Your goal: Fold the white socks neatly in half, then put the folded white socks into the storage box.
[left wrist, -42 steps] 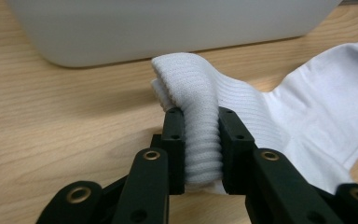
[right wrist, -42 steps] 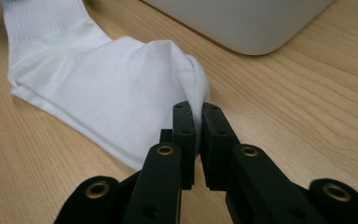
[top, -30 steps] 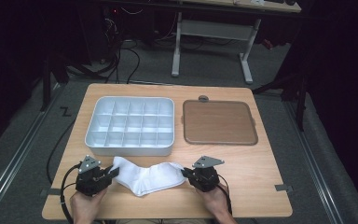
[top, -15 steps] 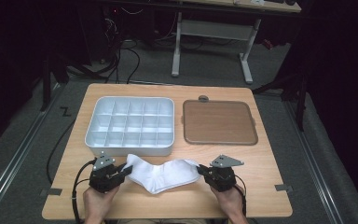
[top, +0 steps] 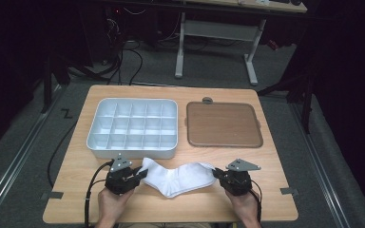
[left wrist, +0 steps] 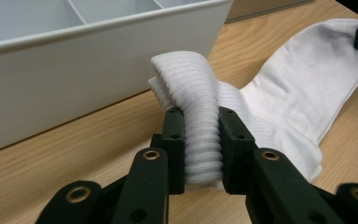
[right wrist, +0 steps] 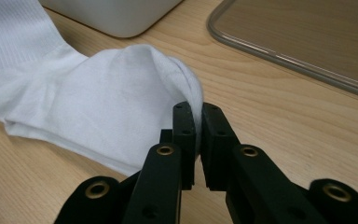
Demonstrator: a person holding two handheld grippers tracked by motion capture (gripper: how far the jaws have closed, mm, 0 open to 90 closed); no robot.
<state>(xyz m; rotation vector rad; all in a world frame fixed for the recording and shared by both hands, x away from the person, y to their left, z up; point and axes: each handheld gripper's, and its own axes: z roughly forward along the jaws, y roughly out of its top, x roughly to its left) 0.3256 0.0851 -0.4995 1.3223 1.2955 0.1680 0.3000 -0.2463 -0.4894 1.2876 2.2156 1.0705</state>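
Fingers [left wrist: 175,140] of my left gripper [left wrist: 200,149] pinch one sock's [top: 178,175] ribbed cuff; my right gripper [right wrist: 198,144] clamps its toe. Sock spans between both, near the table's [top: 266,199] front edge, beside one tray [top: 133,126] and one lid [top: 223,124]; both hands low, level.

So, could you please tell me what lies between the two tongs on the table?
In the high view, the white sock spans the stretch between the left tongs and the right tongs, each clamped on one end.
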